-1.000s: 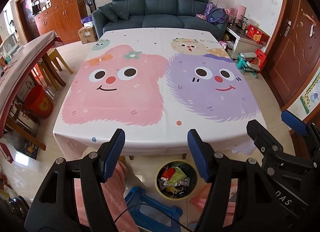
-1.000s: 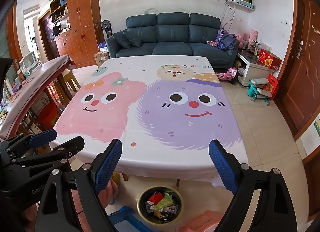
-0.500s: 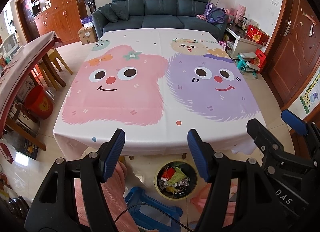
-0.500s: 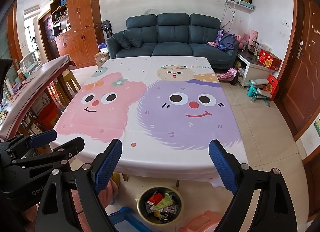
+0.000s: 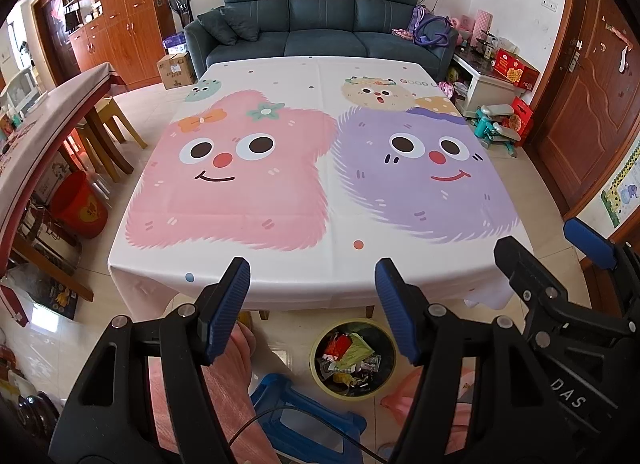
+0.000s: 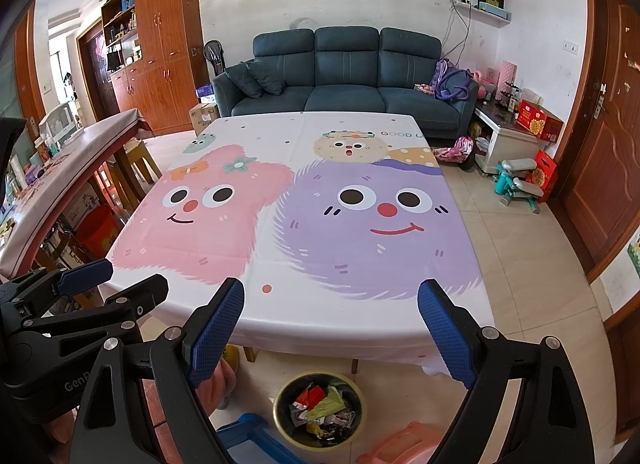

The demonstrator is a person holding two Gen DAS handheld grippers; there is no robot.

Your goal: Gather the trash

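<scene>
A round yellow-green bin (image 5: pixel 354 360) holding several crumpled wrappers stands on the floor below the table's near edge; it also shows in the right wrist view (image 6: pixel 320 408). The table (image 5: pixel 320 264) carries a cartoon cloth with pink and purple faces, and I see no trash on it. My left gripper (image 5: pixel 312 304) is open and empty, held above the bin at the near table edge. My right gripper (image 6: pixel 332 328) is open and empty, beside it to the right; it shows in the left wrist view (image 5: pixel 560 260).
A blue plastic stool (image 5: pixel 304 420) and a pink stool (image 6: pixel 396 444) stand on the floor beside the bin. A second table (image 5: pixel 44 119) with chairs and a red bucket (image 5: pixel 80 203) is at the left. A dark sofa (image 5: pixel 320 19) is behind the table.
</scene>
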